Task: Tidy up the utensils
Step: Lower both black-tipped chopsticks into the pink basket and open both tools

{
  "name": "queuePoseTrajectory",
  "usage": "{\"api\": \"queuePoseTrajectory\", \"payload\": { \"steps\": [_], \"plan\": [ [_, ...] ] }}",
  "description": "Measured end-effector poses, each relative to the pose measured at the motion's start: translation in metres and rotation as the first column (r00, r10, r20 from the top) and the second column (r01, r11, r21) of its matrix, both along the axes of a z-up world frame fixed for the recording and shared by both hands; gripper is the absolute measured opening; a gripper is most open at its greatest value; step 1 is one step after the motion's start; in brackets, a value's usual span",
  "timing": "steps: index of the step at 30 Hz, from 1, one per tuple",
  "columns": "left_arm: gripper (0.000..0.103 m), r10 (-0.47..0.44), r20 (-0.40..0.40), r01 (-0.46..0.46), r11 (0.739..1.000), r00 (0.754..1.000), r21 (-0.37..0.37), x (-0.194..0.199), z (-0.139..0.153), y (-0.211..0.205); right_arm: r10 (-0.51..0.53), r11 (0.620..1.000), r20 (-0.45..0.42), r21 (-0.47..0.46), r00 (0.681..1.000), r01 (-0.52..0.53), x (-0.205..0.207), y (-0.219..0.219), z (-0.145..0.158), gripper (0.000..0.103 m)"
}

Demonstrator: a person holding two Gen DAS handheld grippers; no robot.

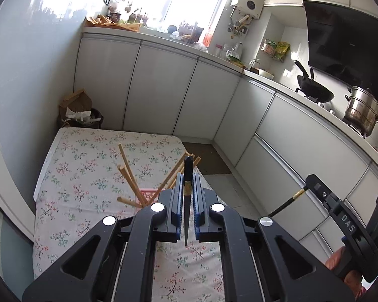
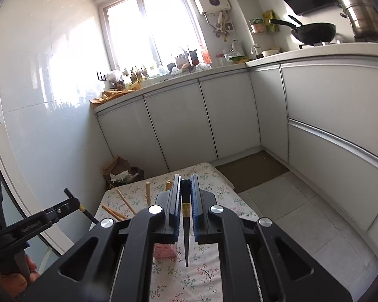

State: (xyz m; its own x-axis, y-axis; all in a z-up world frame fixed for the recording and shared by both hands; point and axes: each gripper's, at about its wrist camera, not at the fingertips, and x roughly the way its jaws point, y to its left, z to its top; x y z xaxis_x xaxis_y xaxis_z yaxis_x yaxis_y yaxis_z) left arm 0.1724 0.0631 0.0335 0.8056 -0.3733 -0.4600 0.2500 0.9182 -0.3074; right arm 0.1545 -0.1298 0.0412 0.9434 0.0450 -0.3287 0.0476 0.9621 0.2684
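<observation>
My left gripper (image 1: 187, 176) is shut on a black chopstick (image 1: 187, 171) with a gold band, held above the floral table (image 1: 88, 166). My right gripper (image 2: 186, 180) is shut on a second black chopstick (image 2: 186, 216), tip pointing back at the camera. A pink holder (image 1: 146, 195) stands on the table with several wooden chopsticks (image 1: 126, 168) leaning out of it. It also shows in the right wrist view (image 2: 163, 250), mostly hidden behind my fingers. The right gripper appears at the right edge of the left view (image 1: 312, 180), and the left gripper at the left of the right view (image 2: 71, 200).
White kitchen cabinets (image 1: 163, 93) wrap around the back and right. A bin with a paper bag (image 1: 80, 110) stands beyond the table's far left corner. A wok (image 1: 315, 90) and a steel pot (image 1: 363, 110) sit on the stove. Tiled floor (image 2: 289, 214) lies right of the table.
</observation>
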Motion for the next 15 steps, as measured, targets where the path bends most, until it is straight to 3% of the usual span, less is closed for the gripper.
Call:
{"api": "queuePoseTrajectory", "payload": {
  "steps": [15],
  "plan": [
    [0.006,0.078,0.066,-0.082,0.995,0.995,0.062,0.065,0.005,-0.006,0.043,0.999,0.035,0.007,0.998,-0.043,0.043,0.013,0.013,0.008]
  ]
}}
